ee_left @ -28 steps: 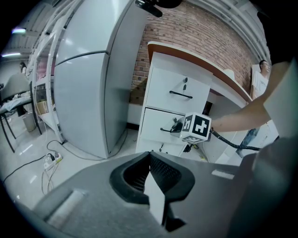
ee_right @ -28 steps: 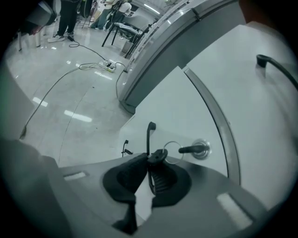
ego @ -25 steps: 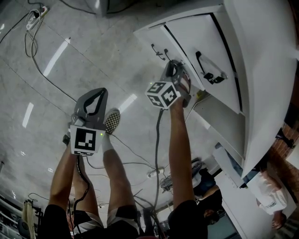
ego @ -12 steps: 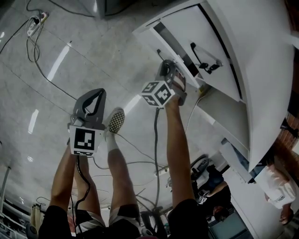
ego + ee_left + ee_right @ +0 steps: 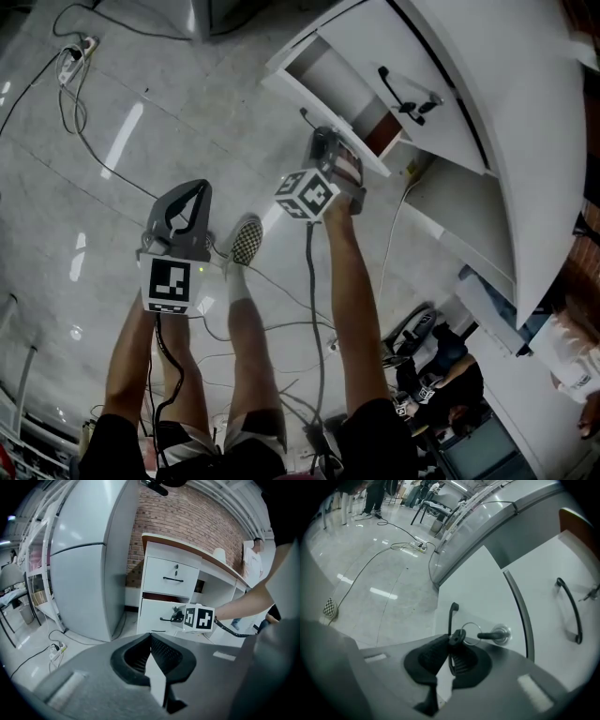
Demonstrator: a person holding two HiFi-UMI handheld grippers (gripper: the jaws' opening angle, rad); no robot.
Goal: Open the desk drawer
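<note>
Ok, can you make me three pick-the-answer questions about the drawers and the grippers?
1. Where is the right gripper? A on the lower drawer's handle, B on a cup, C on a ball.
2. What colour is that handle? A red, B yellow, C black.
3. The lower drawer is: A shut tight, B partly open, C taken right out.
Answers: 1 A, its jaws clamp the bar; 2 C, it looks black against the white drawer; 3 B, its inside shows in the head view.
</note>
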